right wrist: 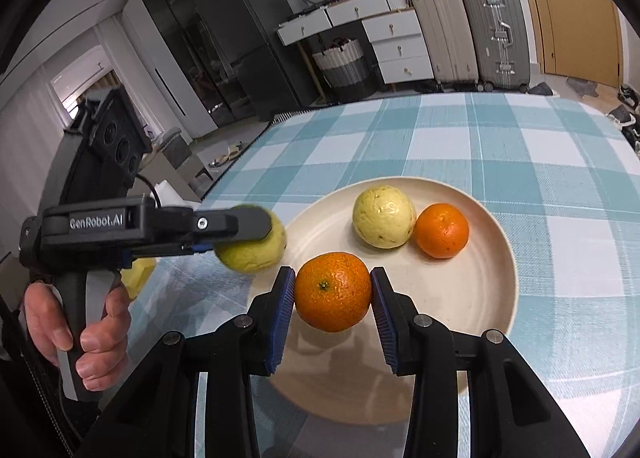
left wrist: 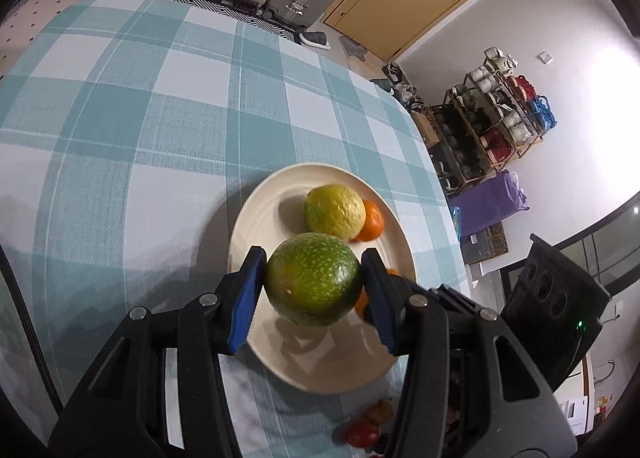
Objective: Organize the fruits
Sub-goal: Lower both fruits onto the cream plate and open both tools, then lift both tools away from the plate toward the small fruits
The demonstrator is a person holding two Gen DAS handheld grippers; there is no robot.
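— What colours am I holding?

— My left gripper (left wrist: 314,278), black with blue pads, has the green fruit (left wrist: 313,279) speckled pale yellow. My right gripper (right wrist: 333,292), same black and blue, has an orange tangerine (right wrist: 333,291).

— And below?

— A cream plate (right wrist: 476,298) with a pale yellow fruit (right wrist: 383,216) and another orange one (right wrist: 442,230), on my teal-and-white checked tablecloth (left wrist: 140,118).

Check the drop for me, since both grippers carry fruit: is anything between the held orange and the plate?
Nothing visible. The orange in the right gripper hangs over bare plate; the yellow fruit and second orange sit farther back.
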